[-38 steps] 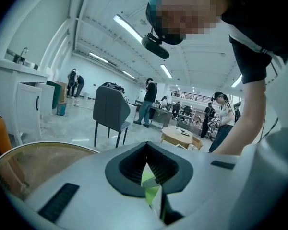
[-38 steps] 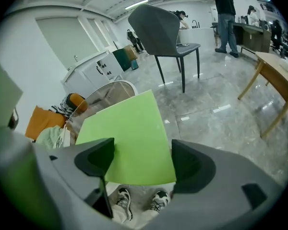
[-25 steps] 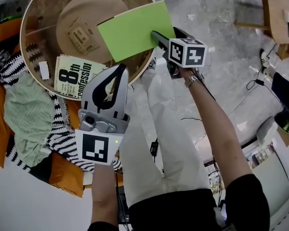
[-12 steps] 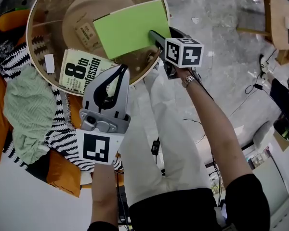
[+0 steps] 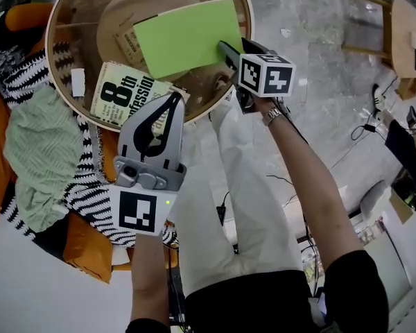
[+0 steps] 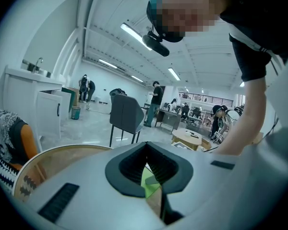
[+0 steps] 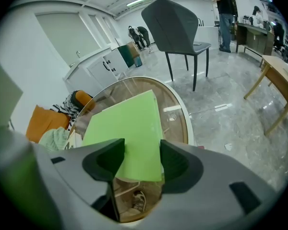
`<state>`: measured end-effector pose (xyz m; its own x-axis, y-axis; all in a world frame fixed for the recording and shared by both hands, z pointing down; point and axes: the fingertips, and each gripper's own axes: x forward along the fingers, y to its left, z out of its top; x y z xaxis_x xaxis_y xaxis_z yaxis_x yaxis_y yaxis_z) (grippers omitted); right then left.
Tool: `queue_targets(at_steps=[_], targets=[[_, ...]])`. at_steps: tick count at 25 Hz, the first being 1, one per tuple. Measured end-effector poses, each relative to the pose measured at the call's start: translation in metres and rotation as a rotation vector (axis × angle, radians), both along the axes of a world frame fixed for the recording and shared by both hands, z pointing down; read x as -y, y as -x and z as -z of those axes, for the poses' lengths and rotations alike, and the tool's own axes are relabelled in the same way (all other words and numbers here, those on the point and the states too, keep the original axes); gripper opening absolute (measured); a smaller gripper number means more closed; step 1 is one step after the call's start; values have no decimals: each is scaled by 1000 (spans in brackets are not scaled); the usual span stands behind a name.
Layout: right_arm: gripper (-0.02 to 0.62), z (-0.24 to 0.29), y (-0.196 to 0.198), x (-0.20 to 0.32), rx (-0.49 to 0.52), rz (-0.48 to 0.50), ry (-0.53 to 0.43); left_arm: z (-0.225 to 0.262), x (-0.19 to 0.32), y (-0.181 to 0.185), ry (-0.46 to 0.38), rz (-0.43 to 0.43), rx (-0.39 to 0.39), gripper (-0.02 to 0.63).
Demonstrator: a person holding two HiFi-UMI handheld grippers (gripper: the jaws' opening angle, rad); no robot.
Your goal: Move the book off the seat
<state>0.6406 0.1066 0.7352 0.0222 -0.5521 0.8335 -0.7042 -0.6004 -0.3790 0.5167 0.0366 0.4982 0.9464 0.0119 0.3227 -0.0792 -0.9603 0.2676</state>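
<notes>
The round glass table point(image 5: 83, 40) lies beneath both tongs. The green book point(image 5: 187, 37) rests on it, its near edge between the closing jaws of the right tongs point(image 5: 224, 48). A shallow bite could let the book slip. The left tongs point(image 5: 173, 98), jaws together and empty, partly hide a second book point(image 5: 118, 96). Whether the right pads are touching the book yet is unclear.

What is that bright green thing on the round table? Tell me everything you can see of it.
The green book is a thin, plain lime rectangle, unmarked, apparently lying flat on the round glass table near its rim. The right gripper has the near edge between its closing jaws, pads not yet pressing.
</notes>
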Motion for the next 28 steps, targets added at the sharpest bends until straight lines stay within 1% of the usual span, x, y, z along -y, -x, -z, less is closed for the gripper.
queue_targets(at_steps=[6,10,11,14,17,19,22,28], targets=[[242,9,1,-2,-19,9,9,10,-2,8,-8,-3,-7,9],[241,26,-1,-1,-41,10,-3,24,-5,11,-13,-6,-16,9],[230,33,-1,1,-47,8,-11,29,-5,12,-14,-7,-19,9],[163,59,0,6,-76,-1,-42,43,-7,16,-17,-6,-28,9],[114,92,3,11,-95,-18,-90,60,-8,21,-25,-6,-36,9],[52,114,4,12,-114,-35,-114,72,-9,25,-32,-9,-39,9],[29,145,9,13,-134,-42,-140,92,-10,32,-35,-3,-43,9],[15,207,26,13,-128,-40,-191,129,-9,44,-39,5,-41,9]])
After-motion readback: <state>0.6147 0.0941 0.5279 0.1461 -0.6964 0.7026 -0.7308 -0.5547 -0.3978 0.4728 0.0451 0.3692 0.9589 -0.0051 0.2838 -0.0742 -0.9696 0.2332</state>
